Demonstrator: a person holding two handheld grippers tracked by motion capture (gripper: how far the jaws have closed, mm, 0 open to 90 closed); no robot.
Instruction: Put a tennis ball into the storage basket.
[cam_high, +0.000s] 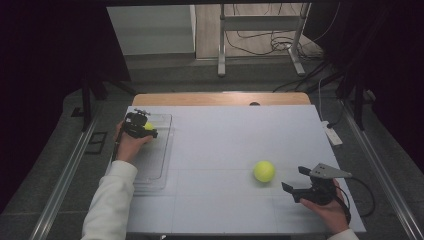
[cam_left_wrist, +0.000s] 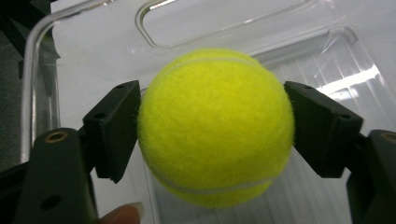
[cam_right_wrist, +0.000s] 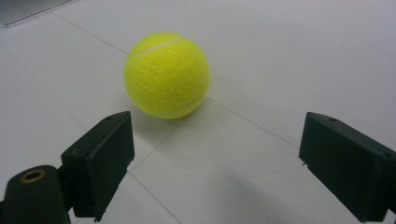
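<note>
A yellow tennis ball (cam_left_wrist: 215, 128) sits between the black jaws of my left gripper (cam_left_wrist: 212, 126), whose pads (cam_left_wrist: 116, 130) lie against both of its sides. It hangs over a clear plastic tray (cam_left_wrist: 37, 70). In the high view, that gripper (cam_high: 143, 128) and its ball (cam_high: 148, 126) are at the far end of the tray (cam_high: 155, 170) on the table's left. A second tennis ball (cam_high: 263, 171) rests on the white table right of centre. My right gripper (cam_high: 293, 178) stands open just short of this ball (cam_right_wrist: 166, 74), its jaws (cam_right_wrist: 215, 154) wide apart with nothing between them.
The white tabletop (cam_high: 220, 135) has a wooden strip along its far edge. A small white device (cam_high: 332, 134) lies at the right edge. A metal stand and cables (cam_high: 260, 40) are on the floor beyond the table.
</note>
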